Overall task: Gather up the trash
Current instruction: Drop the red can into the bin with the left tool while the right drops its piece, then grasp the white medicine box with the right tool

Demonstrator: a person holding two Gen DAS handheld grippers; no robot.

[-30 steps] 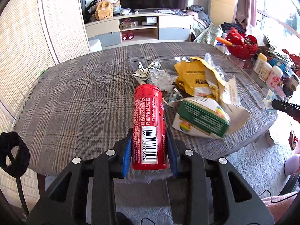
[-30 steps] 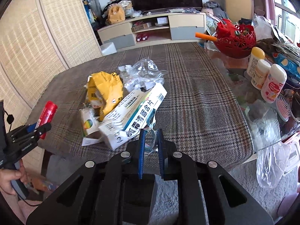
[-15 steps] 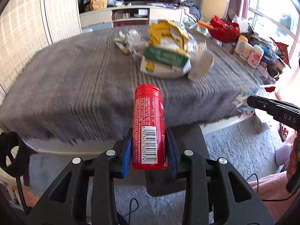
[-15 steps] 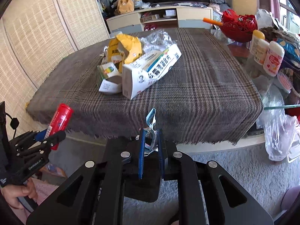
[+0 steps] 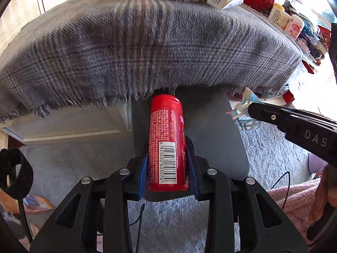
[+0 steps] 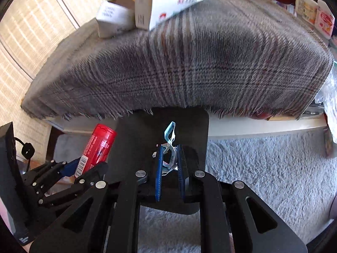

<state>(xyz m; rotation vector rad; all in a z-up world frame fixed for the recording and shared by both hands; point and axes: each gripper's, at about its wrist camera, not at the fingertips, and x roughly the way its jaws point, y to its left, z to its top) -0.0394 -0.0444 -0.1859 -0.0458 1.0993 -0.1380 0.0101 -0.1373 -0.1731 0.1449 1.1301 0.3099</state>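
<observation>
Grey plaid tablecloth (image 5: 147, 42) drapes over the table edge (fringe hanging), with 2 or more cartons (image 6: 168, 2) on top. Below it stands a dark bin (image 6: 130, 139) on pale carpet (image 6: 263, 168). The left gripper (image 5: 167, 164) clamps a red bottle (image 5: 167, 139) above the bin; the right gripper (image 6: 169, 166) pinches a crumpled clear wrapper (image 6: 169, 147) over it.

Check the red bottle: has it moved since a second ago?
Yes. The red bottle, clamped in the left gripper, dropped from above the table to below its edge.
</observation>
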